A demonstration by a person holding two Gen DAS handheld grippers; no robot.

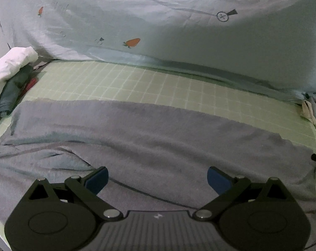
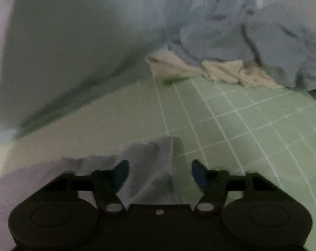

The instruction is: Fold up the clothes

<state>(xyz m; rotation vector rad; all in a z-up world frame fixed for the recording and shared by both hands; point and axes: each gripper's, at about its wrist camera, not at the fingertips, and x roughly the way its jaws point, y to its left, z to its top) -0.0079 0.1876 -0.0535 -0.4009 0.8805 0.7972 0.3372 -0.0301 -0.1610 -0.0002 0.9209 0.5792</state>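
Through the left wrist camera I saw the grey garment (image 1: pixel 149 146) spread flat across the green grid mat (image 1: pixel 137 83), its far edge running nearly straight from side to side and a few creases gathered toward its left end. My left gripper (image 1: pixel 158 179) hung over the near part of that cloth with its blue pads (image 1: pixel 97 179) spread wide and nothing caught between them. Behind the mat hung a pale blue sheet printed with carrots (image 1: pixel 158 21), and at the left edge sat a white cloth (image 1: pixel 9 67) bunched over folded denim (image 1: pixel 9 96). The right wrist view was blurred, but I could make out my right gripper (image 2: pixel 160 174) with its jaws parted to a middling gap, a corner of the grey garment (image 2: pixel 149 163) lying under and between them without either pad pressing on it. Farther off, a crumpled cream cloth (image 2: pixel 220 71) lay on the mat beside a heap of blue-grey fabric (image 2: pixel 283 48).
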